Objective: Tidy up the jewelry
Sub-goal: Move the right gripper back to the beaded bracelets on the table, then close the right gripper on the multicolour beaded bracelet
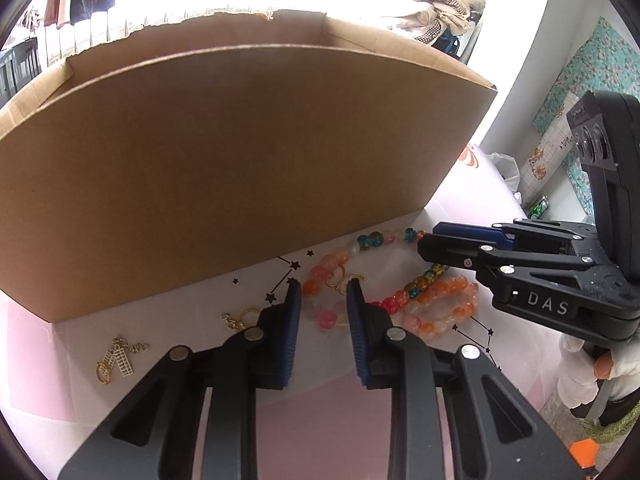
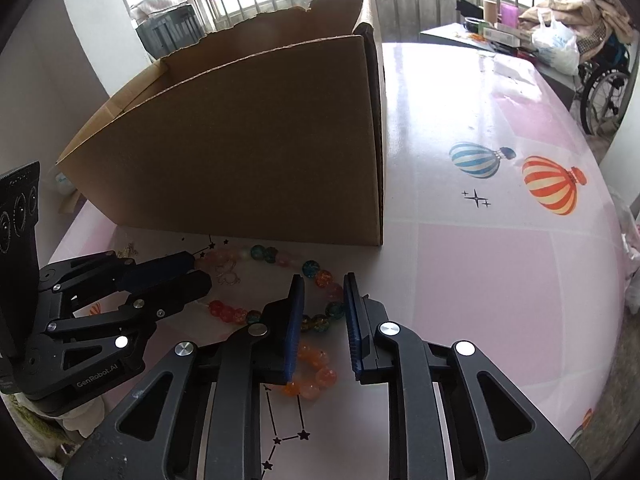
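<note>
Bead bracelets (image 1: 404,300) lay low in the frame on the bench (image 2: 480,260), none seemingly inside the cardboard box (image 1: 240,168) yet. Both hand-held grippers, left (image 1: 323,296) and right (image 2: 323,300), straddled beads with jaws apart, gripping nothing.

left gripper (image 1: 323,286): black plastic linkage arms; round silver rivets; ribbed blue pads; "GenRobot.AI" printed on its side
right gripper (image 2: 323,280): same black build; blue pads; raised letters "DAS"; black camera housing
hand (image 1: 588,364): white glove
</note>
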`<control>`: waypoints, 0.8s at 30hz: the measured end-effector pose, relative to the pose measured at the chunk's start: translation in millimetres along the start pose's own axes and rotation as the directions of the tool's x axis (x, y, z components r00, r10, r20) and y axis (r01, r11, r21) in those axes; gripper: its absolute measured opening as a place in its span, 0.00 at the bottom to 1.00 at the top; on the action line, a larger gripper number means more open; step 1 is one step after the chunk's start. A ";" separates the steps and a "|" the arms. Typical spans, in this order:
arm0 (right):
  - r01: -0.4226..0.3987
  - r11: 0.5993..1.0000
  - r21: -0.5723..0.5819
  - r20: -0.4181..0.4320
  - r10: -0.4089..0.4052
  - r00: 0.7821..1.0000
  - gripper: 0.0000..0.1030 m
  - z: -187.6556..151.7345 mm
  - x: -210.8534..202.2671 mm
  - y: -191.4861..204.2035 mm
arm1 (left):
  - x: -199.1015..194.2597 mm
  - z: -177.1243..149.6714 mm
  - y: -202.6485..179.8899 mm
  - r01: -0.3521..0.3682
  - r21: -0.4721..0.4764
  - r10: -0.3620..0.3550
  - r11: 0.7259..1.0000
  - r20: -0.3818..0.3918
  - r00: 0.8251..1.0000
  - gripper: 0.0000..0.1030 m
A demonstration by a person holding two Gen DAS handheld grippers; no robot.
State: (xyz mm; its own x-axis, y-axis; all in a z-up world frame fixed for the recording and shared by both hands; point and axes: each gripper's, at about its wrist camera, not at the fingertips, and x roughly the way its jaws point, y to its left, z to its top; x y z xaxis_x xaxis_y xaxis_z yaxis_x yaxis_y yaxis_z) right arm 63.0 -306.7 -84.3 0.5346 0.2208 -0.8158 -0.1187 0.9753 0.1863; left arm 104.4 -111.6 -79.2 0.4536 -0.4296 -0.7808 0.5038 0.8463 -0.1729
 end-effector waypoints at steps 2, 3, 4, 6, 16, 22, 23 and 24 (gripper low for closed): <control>0.008 1.000 -0.001 -0.003 -0.008 1.000 0.15 2.7 1.3 0.3 | 0.6 -2.1 1.6 -0.008 -0.001 0.008 1.000 -0.004 1.000 0.22; 0.014 1.000 -0.005 -0.007 -0.014 1.000 0.14 3.5 1.6 0.9 | 0.4 -2.0 1.1 -0.014 -0.007 0.014 1.000 -0.008 1.000 0.22; 0.024 1.000 -0.010 -0.011 -0.024 1.000 0.13 4.0 1.8 1.6 | 0.1 -1.2 1.2 -0.020 -0.015 0.020 1.000 -0.011 1.000 0.22; 0.035 0.999 -0.020 -0.015 -0.035 0.999 0.13 3.6 1.5 3.2 | 0.5 0.2 1.7 -0.022 -0.026 0.022 0.999 -0.018 1.000 0.22; 0.059 0.997 -0.039 -0.016 -0.060 0.998 0.13 3.3 3.7 13.0 | 14.7 10.6 -15.4 -0.100 0.011 0.100 0.995 -0.047 0.994 0.20; 0.049 0.998 -0.025 -0.023 -0.050 0.999 0.08 -0.3 1.4 18.0 | 15.8 11.1 -11.1 -0.072 -0.035 0.071 0.997 -0.046 0.996 0.09; 0.044 0.999 -0.017 -0.023 -0.045 0.999 0.08 -1.0 0.7 17.0 | 16.4 9.3 -6.3 -0.050 -0.052 0.048 0.997 -0.048 0.998 0.09; 0.040 0.999 -0.009 -0.023 -0.040 0.999 0.08 -2.0 -0.1 16.4 | 15.9 8.5 -3.0 -0.023 -0.073 0.019 0.997 -0.049 0.999 0.09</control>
State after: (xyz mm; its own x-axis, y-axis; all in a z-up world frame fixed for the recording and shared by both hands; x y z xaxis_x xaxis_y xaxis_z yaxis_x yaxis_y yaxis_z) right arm 59.3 -290.7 -82.3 0.5192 0.1818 -0.8351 -0.1047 0.9833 0.1490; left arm 116.3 -123.7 -86.0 0.4266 -0.3973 -0.8125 0.4384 0.8766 -0.1984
